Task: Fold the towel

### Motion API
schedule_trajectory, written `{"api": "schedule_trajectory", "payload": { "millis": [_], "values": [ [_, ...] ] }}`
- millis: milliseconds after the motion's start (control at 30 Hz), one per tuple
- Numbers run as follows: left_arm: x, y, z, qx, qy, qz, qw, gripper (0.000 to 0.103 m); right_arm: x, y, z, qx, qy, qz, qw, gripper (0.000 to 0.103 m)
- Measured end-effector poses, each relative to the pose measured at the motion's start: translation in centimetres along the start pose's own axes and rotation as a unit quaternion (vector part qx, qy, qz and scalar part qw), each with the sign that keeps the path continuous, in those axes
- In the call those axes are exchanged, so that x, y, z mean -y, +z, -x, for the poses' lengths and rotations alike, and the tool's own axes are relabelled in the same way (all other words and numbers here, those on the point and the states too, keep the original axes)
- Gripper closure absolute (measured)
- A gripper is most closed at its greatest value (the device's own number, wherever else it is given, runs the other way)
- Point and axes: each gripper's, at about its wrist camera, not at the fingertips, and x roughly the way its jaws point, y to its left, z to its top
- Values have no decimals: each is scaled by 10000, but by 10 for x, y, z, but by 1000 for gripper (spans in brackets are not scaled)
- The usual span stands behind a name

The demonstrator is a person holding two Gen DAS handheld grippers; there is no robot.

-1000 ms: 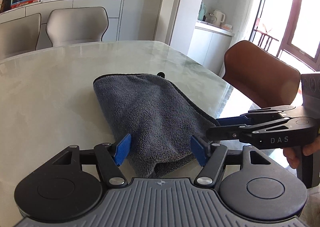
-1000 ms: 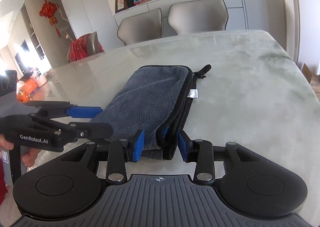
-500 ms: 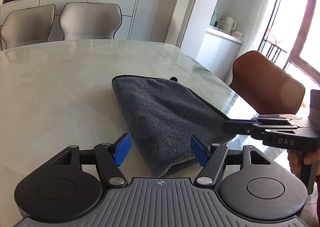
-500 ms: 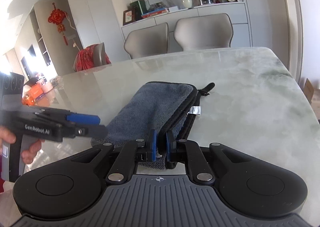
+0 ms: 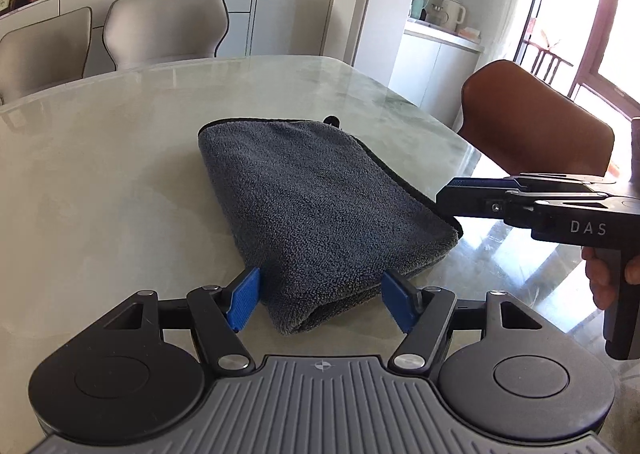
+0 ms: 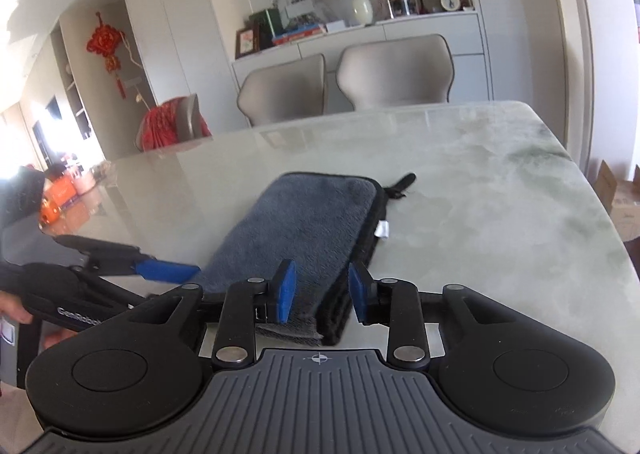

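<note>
Towel (image 5: 320,206), dark grey, thick and fleecy with a black stitched hem, lies folded into a plump oblong on the glossy pale marble-look table (image 5: 100,182), its soft rounded fold toward my left side and its stacked hemmed edges toward my right. A small black hanging loop (image 6: 402,184) pokes out at the far corner and a white label (image 6: 383,230) sticks out of the hemmed side. My left gripper (image 5: 322,300), black linkage with ribbed blue pads, stands wide apart astride the near end of the towel; its pads sit just beside the pile and I cannot tell whether they touch it. My right gripper (image 6: 322,290) has just been opening: its blue pads now stand a little apart with the towel's near hemmed corner between them, not pressing on it. In the left wrist view that gripper reaches in from the right at the towel's hemmed edge, held by my right hand (image 5: 612,274). The table is bare and smooth all around the towel, with wide room to the left and beyond. Its curved right edge runs near a brown leather chair (image 5: 536,122), and two pale upholstered chairs (image 6: 348,82) stand at the far edge. Behind them a white sideboard (image 6: 420,30) carries a white vase (image 6: 362,6) holding dried reddish flowers.
</note>
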Motion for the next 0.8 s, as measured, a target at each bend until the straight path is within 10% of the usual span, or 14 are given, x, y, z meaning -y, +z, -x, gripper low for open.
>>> {"api": "schedule_trajectory", "payload": {
  "millis": [267,500,800],
  "values": [
    [1,-11,6,12,120,-55,9999,33,-6,-7,-12,-311,113,-109,9994,72],
    [11,-23,46,458,287,-5,9985,23,-40,-6,32,319,-482,-24,9983,1],
    [31,-47,78,609,605,129,9962,20,-90,-37,52,442,-2120,554,9747,1]
  ]
}}
